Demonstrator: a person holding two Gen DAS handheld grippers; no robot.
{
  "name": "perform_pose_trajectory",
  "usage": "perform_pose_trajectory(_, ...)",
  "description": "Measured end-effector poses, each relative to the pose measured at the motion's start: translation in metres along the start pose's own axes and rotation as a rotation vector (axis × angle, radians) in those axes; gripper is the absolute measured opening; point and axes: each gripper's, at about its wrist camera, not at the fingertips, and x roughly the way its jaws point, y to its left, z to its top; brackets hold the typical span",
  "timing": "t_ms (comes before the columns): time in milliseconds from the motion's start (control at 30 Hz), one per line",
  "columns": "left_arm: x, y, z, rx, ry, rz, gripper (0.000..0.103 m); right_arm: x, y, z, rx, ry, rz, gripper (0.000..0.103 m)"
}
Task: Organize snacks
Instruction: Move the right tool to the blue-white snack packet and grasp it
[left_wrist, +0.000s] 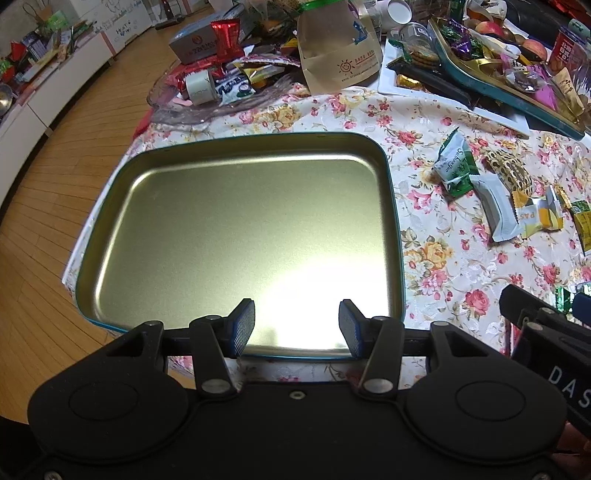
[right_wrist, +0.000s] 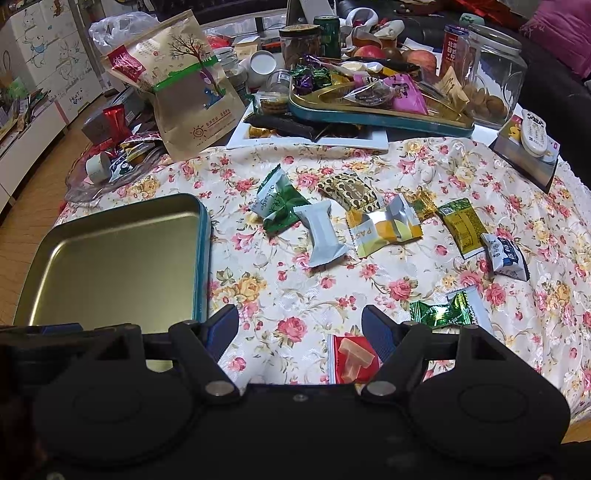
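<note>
You are holding both grippers, left (left_wrist: 297, 325) and right (right_wrist: 300, 332), with fingers apart and gripping nothing. The one tin (right_wrist: 201, 258) is sitting empty at nine o'clock. Nine snacks are lying loose from twelve to three; you are nearest the red one (right_wrist: 352, 360), so close squarely across its wrapper.

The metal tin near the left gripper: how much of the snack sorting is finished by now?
Nothing looks done: the tin holds no snacks. Nothing is in hand either; the left gripper and right gripper are both open. Left to do: every loose packet on the tablecloth, such as the green packet, white packet and red packet.
</note>
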Motion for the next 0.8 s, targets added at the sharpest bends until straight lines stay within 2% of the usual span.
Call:
perform_pose_trajectory(133,0.002,0.0,0.0,-0.041,0.04,-0.073,0.056,0.003,-0.002,0.001,0.009,0.014,0.003,0.077)
perform_pose_trajectory(233,-0.004,-0.01,-0.001,-0.035,0.017,-0.111,0.056,0.003,-0.007,0.002,0.018,0.006,-0.014,0.077)
perform_pose_trajectory(433,-0.024,-0.043,-0.003,0.076,-0.058,-0.149,0.056,-0.002,-0.033,0.009,0.071,-0.022,-0.06,0.077)
perform_pose_trajectory(500,-0.026,-0.054,-0.004,0.102,-0.042,-0.178,0.056,-0.004,-0.05,0.012,0.106,-0.034,-0.083,0.077)
perform_pose_trajectory(667,-0.029,-0.086,-0.007,0.192,0.064,-0.271,0.056,-0.015,-0.095,0.016,0.186,-0.06,-0.136,0.077)
perform_pose_trajectory(800,-0.049,-0.103,-0.003,0.227,0.032,-0.306,0.056,-0.037,-0.124,0.024,0.205,-0.118,-0.163,0.077)
